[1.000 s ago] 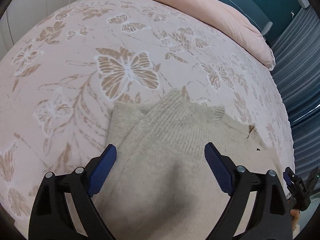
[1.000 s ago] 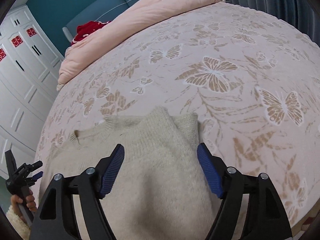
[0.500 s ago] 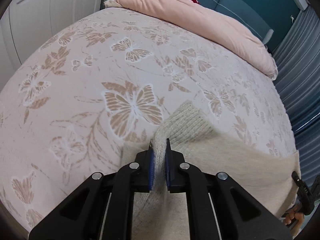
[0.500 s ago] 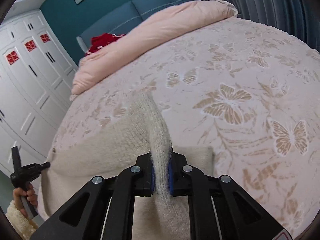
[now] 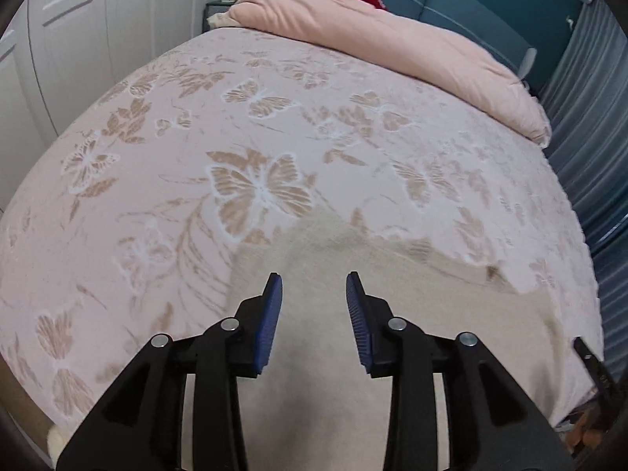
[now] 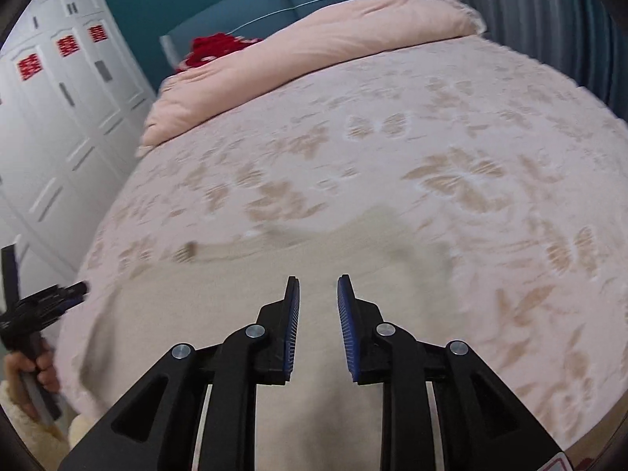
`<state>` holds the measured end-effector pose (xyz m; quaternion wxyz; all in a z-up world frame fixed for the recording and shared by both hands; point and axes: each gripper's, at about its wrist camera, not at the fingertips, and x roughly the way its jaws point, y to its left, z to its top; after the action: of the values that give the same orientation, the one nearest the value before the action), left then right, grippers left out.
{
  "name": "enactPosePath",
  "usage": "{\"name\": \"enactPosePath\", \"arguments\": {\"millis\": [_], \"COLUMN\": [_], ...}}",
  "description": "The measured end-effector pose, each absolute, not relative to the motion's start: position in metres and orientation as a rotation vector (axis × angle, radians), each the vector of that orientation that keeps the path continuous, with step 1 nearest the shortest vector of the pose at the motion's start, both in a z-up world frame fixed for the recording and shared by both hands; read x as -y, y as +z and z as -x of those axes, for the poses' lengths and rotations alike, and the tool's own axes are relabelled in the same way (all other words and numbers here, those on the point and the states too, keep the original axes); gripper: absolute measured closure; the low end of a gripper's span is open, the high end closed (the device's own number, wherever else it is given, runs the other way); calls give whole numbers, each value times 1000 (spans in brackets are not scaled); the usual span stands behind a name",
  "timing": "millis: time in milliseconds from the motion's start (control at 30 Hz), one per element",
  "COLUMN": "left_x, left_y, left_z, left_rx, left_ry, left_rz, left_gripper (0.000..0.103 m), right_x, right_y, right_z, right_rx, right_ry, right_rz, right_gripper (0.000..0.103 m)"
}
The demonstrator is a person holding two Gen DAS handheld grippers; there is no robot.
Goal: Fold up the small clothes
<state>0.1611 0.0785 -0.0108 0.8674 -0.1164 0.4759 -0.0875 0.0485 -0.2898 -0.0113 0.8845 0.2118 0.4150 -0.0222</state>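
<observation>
We judge the sweater (image 5: 329, 337) soft, light and floppy, likely to sag and stretch if lifted at one point, so we would pinch it at its edges or shoulders with both grippers. It is a cream, fuzzy knit, lying fairly flat at the near edge of the bed (image 5: 165, 204). The left gripper (image 5: 314, 314) and right gripper (image 6: 318, 314) hang above it, jaws narrow and opening, nothing pinched between them. A pink duvet (image 5: 376, 35) lies beyond.
</observation>
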Motion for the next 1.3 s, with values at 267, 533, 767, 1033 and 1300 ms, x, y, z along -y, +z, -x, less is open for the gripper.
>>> {"name": "enactPosePath", "arguments": {"millis": [267,533,767,1033,1300], "left_x": [-31,-108,-90,-119,-133], "left_y": [-78,-91,-49,-55,-71], "left_z": [-84,-79,-84,-73,-54], "left_rx": [-1169,-1189,-1055,-1080,-1126], "left_ry": [-255,-244,-174,-120,-114], "left_rz": [135,297,277,243,317], "left_gripper": [66,92,45,47,45], "right_x": [167,355,312,335,207], "right_y": [-68,-91,-34,-63,-22], "right_z": [-32,74,25,8,-76], "right_rx": [-1050,-1042,-917,-1013,-1010], "right_ry": [180,-257,-167,-399,48], "right_rz": [-383,-616,-488,-425,-386], "right_gripper": [95,103,92,98,96]}}
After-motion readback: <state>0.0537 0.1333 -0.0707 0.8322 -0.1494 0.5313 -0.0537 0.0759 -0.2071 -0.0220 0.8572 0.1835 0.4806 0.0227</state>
